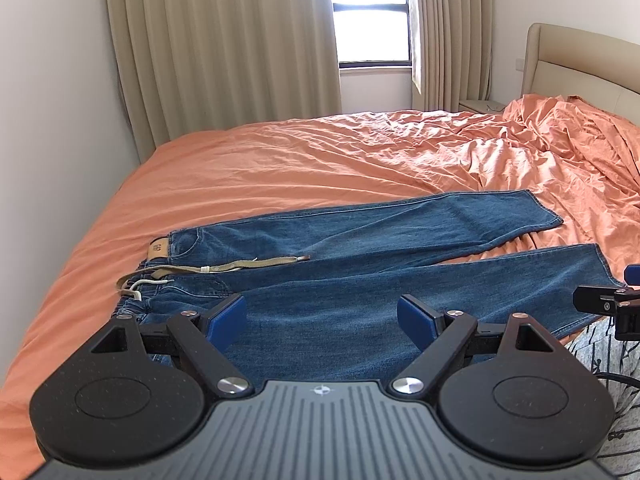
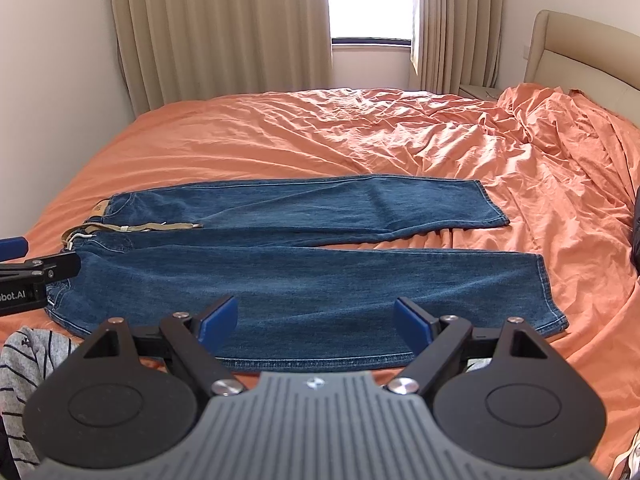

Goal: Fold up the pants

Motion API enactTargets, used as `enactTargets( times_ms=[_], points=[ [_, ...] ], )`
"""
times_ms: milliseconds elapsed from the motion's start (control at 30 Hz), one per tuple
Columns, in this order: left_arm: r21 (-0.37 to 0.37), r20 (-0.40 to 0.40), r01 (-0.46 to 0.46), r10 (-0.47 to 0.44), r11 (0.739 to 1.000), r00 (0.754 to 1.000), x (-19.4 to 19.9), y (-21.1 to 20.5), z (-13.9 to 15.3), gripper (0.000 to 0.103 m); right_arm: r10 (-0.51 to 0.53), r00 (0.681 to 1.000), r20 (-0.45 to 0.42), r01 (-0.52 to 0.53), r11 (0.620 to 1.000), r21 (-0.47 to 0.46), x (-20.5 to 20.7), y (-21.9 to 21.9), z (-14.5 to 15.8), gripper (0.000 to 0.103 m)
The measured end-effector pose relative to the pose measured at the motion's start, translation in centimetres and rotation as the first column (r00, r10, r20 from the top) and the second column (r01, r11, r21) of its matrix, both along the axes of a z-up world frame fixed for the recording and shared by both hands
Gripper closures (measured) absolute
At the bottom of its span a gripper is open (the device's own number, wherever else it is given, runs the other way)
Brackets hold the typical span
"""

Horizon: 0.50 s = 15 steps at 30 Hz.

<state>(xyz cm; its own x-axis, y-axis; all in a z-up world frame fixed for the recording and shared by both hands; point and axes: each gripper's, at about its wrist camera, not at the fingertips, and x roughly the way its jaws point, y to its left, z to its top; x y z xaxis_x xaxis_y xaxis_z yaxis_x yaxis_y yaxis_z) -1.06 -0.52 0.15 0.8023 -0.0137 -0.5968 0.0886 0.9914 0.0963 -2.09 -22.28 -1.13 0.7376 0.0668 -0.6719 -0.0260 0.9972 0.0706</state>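
Blue jeans lie flat on the orange bed, waistband at the left, both legs running right and spread slightly apart. A tan drawstring lies across the waist. My left gripper is open and empty, hovering above the near leg close to the waist. In the right wrist view the jeans fill the middle. My right gripper is open and empty above the near leg's near edge. The left gripper's finger shows at the left edge there.
The orange sheet covers the bed, rumpled at the right by the beige headboard. Curtains and a window stand behind. A grey striped garment lies at the near edge. The wall is at the left.
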Motion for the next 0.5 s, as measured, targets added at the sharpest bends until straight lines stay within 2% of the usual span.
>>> enactTargets(
  times_ms=[500],
  points=[
    [0.002,-0.002,-0.001,0.001,1.0,1.0,-0.1,0.08,-0.02,0.004,0.004,1.0,-0.001,-0.004,1.0,0.0,-0.05,0.07,0.12,0.022]
  ],
)
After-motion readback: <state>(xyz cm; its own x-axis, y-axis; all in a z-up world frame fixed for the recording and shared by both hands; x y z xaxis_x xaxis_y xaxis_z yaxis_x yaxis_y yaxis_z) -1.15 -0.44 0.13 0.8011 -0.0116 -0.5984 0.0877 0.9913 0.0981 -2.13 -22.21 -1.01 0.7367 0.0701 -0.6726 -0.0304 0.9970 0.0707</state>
